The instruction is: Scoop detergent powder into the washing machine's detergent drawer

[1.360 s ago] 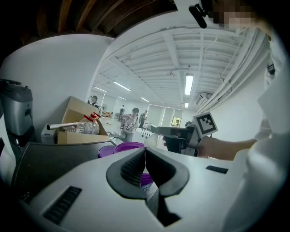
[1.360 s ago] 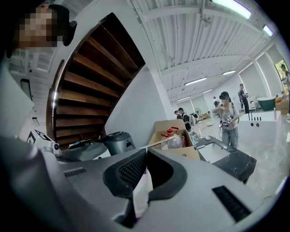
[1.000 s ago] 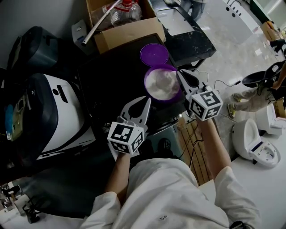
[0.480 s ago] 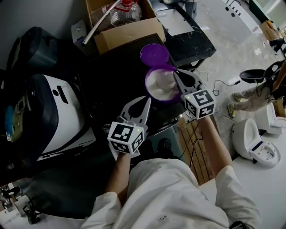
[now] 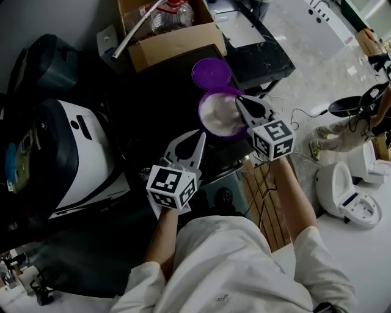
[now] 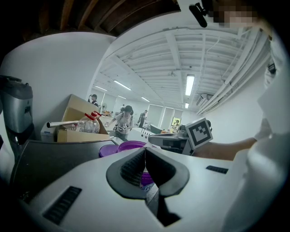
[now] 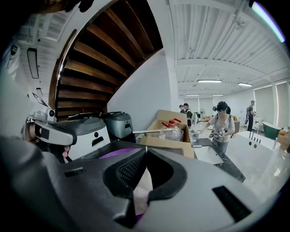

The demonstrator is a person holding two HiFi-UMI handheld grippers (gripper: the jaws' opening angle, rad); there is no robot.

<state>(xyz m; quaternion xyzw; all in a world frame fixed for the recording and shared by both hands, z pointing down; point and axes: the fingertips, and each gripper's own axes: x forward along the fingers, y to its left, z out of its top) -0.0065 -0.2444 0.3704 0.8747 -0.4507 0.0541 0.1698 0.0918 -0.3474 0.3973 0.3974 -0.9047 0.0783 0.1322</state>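
The right claw (image 5: 237, 98) is clenched, its two jaws meeting at the tips with nothing clamped between them. It hangs over the right side of the purple tub (image 5: 202, 118), tips pointing down at the white powder (image 5: 218, 114) heaped inside. I cannot tell whether the tips touch the powder. Just beyond the tub, farther from the person, the round purple lid (image 5: 211, 72) lies flat on the black desk (image 5: 153, 101).

The left claw (image 5: 200, 135) is also clenched and empty. It sits nearer the person and to the left of the right claw, with its tips aimed toward the tub and just short of the tub's near rim.

Past the lid stands an open cardboard box (image 5: 174, 44) with a clear bottle (image 5: 171, 15) and a pale pipe (image 5: 135, 29) in it. Well off to the left of both claws is a white appliance (image 5: 79, 150).
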